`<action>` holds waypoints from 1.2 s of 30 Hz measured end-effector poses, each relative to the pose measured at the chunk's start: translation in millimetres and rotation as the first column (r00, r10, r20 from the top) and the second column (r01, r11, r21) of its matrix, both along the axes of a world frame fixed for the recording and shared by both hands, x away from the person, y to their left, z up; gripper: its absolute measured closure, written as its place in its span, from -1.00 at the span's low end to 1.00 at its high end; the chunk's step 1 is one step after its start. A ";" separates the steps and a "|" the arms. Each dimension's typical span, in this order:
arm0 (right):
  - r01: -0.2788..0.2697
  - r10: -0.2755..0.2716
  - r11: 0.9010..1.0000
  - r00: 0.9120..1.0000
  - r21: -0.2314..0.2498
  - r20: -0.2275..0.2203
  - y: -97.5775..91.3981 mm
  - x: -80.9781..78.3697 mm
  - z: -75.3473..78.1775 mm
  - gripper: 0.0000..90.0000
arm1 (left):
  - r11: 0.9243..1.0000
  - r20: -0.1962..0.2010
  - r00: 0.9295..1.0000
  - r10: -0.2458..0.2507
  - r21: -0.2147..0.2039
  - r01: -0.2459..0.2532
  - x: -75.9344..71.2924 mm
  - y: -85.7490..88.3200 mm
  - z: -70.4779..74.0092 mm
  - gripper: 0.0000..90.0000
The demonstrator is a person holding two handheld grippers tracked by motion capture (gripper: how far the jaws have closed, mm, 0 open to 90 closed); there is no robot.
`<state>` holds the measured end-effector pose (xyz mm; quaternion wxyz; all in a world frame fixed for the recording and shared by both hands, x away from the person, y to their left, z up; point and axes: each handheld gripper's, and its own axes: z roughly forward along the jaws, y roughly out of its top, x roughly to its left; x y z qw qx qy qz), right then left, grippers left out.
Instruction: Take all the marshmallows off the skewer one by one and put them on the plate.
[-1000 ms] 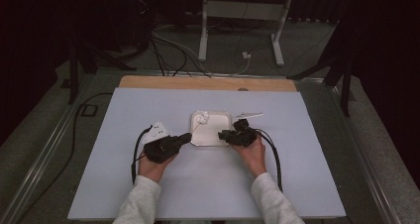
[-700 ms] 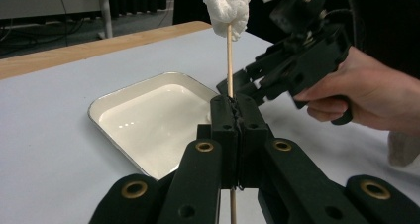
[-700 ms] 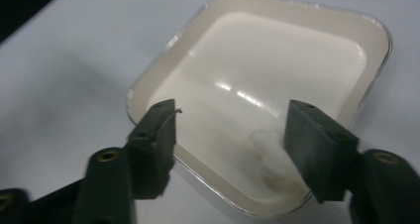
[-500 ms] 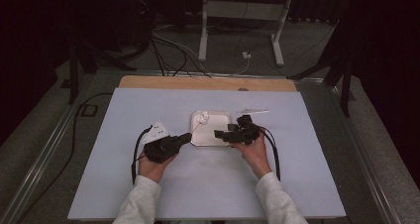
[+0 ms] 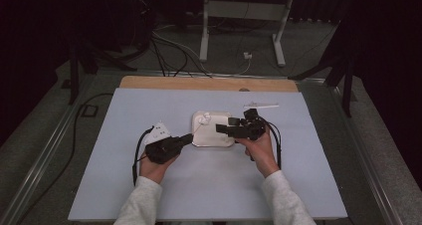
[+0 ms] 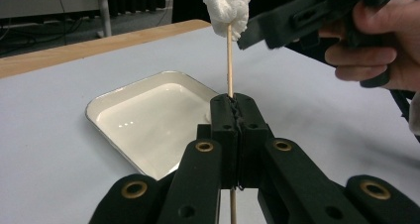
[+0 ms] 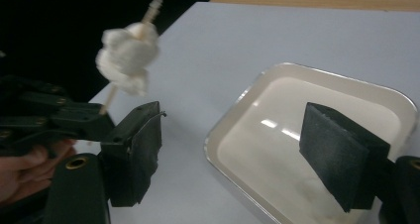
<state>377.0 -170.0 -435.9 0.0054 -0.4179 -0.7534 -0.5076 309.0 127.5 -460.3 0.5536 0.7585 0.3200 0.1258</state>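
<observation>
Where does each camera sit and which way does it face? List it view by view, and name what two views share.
High view: fixed above the person's side, looking forward and down on the table; forearms, both hands, left claw and right claw show.
Left gripper view: rides the left claw, looking along its shut jaws at the skewer; the other hand shows.
Right gripper view: rides the right claw, looking between open jaws at the tray.
Shared: tray and white wad on the skewer.

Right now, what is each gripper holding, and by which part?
The left gripper is shut on the wooden skewer, low on the stick, below the white wad. The right gripper is open, holding nothing.
</observation>
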 end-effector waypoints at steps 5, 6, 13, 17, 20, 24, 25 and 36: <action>-0.019 0.018 1.000 1.000 0.023 0.009 3.6 0.0 10.5 -0.45 | 1.000 0.000 1.000 -0.003 0.002 0.003 -0.2 -0.5 0.1 1.00; -0.022 0.022 0.999 1.000 0.029 0.010 3.9 0.3 12.3 -0.45 | 1.000 0.000 1.000 -0.004 0.002 0.004 -0.2 -0.7 0.0 1.00; -0.058 0.057 0.996 0.998 0.069 0.014 10.5 1.9 24.4 -0.22 | 1.000 0.000 1.000 -0.009 0.004 0.009 -0.2 -2.2 -0.5 1.00; -0.076 0.076 0.992 0.997 0.098 0.007 15.5 3.5 28.4 -0.11 | 1.000 0.002 1.000 -0.014 0.004 0.014 -0.7 -2.9 -0.2 1.00; -0.091 0.092 0.990 0.996 0.104 -0.003 19.7 6.1 27.9 -0.03 | 1.000 0.008 1.000 -0.026 -0.002 0.026 -1.5 -4.3 0.2 1.00; -0.116 0.121 0.985 0.992 0.132 -0.035 23.2 9.4 24.2 0.26 | 0.999 0.011 0.999 -0.033 -0.002 0.033 -2.2 -5.4 0.5 1.00; -0.128 0.135 0.981 0.990 0.146 -0.040 23.4 10.0 23.2 0.35 | 0.999 0.011 0.999 -0.035 -0.004 0.035 -2.1 -5.2 0.4 1.00; -0.153 0.162 0.970 0.986 0.191 -0.031 19.7 8.6 26.1 0.63 | 0.999 0.006 0.999 -0.043 -0.015 0.044 -0.4 -3.1 -0.6 1.00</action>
